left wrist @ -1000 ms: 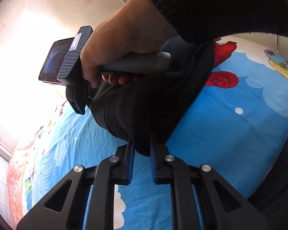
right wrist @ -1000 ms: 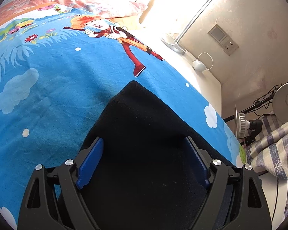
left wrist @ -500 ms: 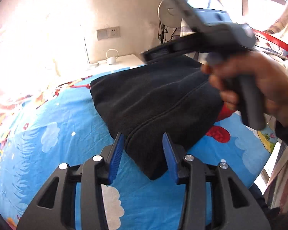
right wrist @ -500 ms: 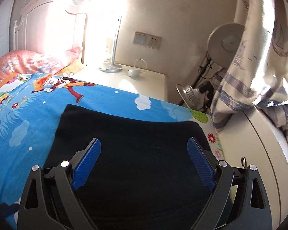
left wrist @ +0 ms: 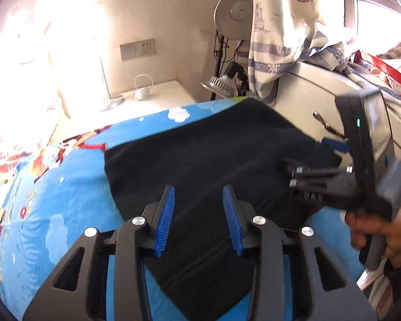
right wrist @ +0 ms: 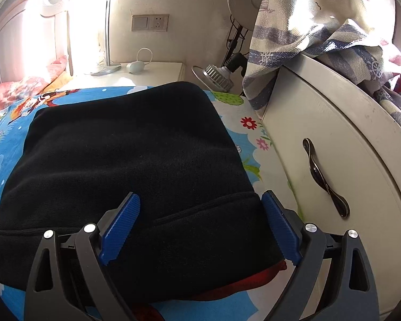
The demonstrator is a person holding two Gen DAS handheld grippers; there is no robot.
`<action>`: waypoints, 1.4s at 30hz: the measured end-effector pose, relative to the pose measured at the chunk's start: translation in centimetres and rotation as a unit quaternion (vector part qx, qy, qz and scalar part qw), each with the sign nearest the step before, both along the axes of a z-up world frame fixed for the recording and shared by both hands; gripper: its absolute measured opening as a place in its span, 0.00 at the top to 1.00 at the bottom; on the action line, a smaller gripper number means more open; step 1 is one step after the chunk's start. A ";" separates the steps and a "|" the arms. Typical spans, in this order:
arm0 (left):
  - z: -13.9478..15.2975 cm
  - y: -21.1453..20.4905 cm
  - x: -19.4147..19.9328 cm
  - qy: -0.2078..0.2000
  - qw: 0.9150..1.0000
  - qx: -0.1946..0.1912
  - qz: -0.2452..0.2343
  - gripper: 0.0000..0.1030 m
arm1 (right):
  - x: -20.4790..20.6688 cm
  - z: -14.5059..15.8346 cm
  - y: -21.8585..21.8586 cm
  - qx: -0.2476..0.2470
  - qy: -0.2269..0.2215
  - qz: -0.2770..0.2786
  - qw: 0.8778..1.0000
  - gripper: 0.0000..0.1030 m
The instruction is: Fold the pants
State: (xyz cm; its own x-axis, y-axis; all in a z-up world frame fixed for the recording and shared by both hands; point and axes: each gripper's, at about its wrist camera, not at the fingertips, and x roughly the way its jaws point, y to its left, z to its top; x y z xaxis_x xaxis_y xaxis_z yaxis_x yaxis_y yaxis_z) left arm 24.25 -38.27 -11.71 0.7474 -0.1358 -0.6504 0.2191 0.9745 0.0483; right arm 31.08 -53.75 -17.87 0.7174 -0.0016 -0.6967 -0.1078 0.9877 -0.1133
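Across the bed (left wrist: pixel 74 176), covered by a blue cartoon-print sheet (right wrist: pixel 2 139), lie the pants (left wrist: pixel 200 160), folded into a thick, roughly rectangular black bundle. It sits at the corner of the bed nearest a white cabinet (right wrist: pixel 334 139).

**Materials and shapes**
- Pants: soft, matte, fleece-like knit; a ribbed band or hem edge shows in the right wrist view, with rounded layered edges.
- Sheet: thin woven cotton, lightly wrinkled, with printed clouds and flowers.
- Cabinet: smooth painted door with a curved metal handle (right wrist: pixel 326 179); a striped woven cloth (right wrist: pixel 294 42) is draped over it.
- Nightstand (left wrist: pixel 152 99): flat, white, carrying a small white object.

**Tongs state**
- Left tongs (left wrist: pixel 199 214): partly apart and closing slightly; the blue ribbed pads hang above the fabric, with none pinched between them. Released.
- Right tongs (right wrist: pixel 200 230): spread wide, straddling the near band of the bundle; the pads do not press on it. Released. In the left wrist view the same tool appears at right, held in a hand (left wrist: pixel 382 230).

**Hazards (judgement)**
- The bundle lies close to the bed edge; a sideways nudge from either tool could slide it off.
- The pads are grooved and the fabric is fuzzy; a low pass could snag the top layer and peel the fold open.
- Thick fleece tends to spring back; an unpressed fold may relax and lose its square outline.
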 end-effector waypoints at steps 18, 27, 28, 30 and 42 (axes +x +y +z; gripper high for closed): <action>-5.0 -12.8 22.1 0.135 0.984 0.072 -0.092 0.76 | 0.8 -1.6 -1.7 0.047 0.024 -0.011 0.999 0.12; -3.0 -8.9 20.4 0.126 0.990 -0.049 -0.029 0.74 | 1.0 -1.9 -2.0 0.062 0.035 -0.015 0.997 0.08; -2.7 -8.0 19.8 0.130 0.989 -0.066 -0.009 0.69 | 1.0 -2.0 -2.2 0.067 0.036 -0.016 0.997 0.08; -2.6 -6.0 18.4 0.143 0.986 -0.086 0.030 0.64 | 1.1 -2.1 -2.3 0.071 0.039 -0.017 0.997 0.07; -2.6 -1.7 9.9 0.102 0.991 -0.065 0.056 0.16 | 1.2 -2.1 -1.8 0.060 0.037 -0.022 0.997 0.07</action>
